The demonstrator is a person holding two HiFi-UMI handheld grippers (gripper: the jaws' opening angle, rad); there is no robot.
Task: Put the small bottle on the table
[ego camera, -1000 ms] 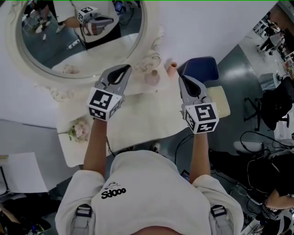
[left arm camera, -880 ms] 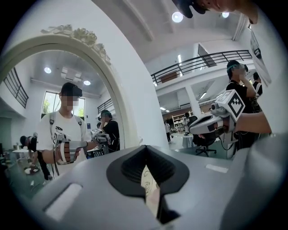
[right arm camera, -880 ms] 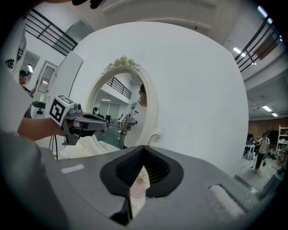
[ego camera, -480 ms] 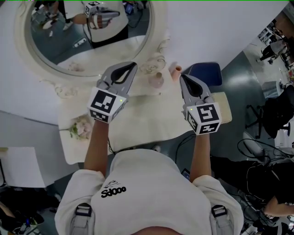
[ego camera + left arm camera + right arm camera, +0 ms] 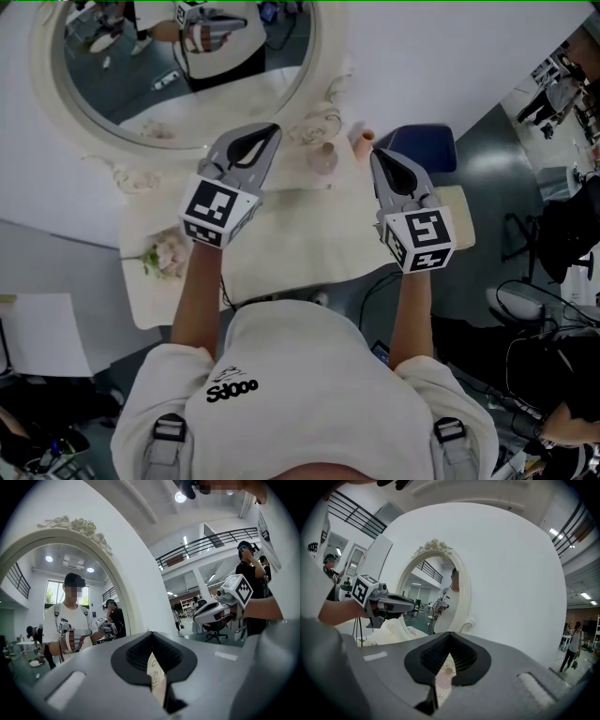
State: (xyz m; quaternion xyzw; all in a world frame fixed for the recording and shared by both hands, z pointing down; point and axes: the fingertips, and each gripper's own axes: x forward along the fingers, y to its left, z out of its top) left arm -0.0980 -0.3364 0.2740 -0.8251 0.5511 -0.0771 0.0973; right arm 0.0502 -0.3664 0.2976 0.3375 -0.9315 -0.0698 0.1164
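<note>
Head view: person (image 5: pixel 300 384) in a white top at 6 o'clock, both arms reaching to 12 over the cream table (image 5: pixel 300 246); left gripper (image 5: pixel 264 133) at 11 o'clock, jaws pressed together with nothing between them; right gripper (image 5: pixel 376 157) at 1 o'clock, jaws likewise closed and empty, both held above the tabletop; pale flowers (image 5: pixel 167 255) lie at 9 o'clock near the table's left edge; small bottle (image 5: pixel 322 159), pink and squat, stands upright on the table between the two gripper tips, untouched; peach bottle (image 5: pixel 362 142) just beside it at 2 o'clock; oval white-framed mirror (image 5: pixel 314 75) behind at 11 o'clock; blue chair (image 5: pixel 427 147) beyond the table's right end.
</note>
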